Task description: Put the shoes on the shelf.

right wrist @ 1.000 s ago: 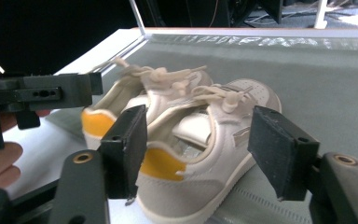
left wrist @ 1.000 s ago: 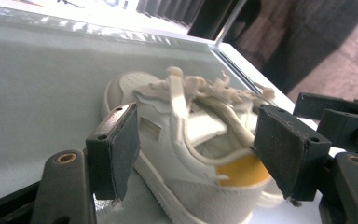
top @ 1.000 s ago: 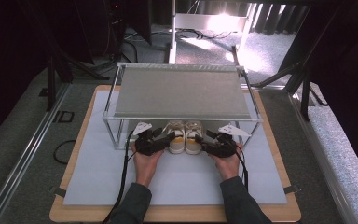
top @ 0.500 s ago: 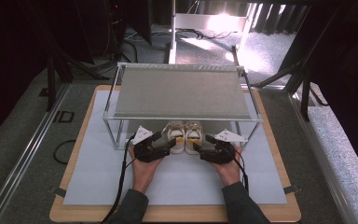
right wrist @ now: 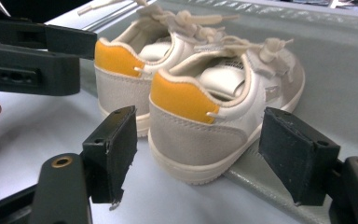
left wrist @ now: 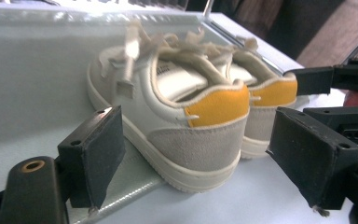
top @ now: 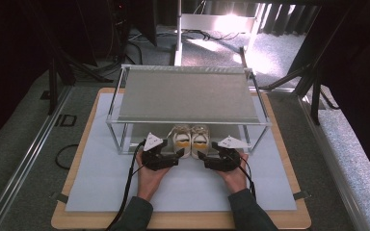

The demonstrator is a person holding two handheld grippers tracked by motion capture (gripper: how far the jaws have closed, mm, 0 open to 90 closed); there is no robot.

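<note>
While shoes (top: 191, 140) straddle shelf edge (top: 139, 143), jaws clear

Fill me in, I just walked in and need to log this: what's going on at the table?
A person holds tongs in each hand behind a pair of small white shoes with yellow heels, which stand side by side at the front of the rack's lower shelf. The left tongs and right tongs have just been opening; each now stands open behind a heel, touching neither shoe.
</note>
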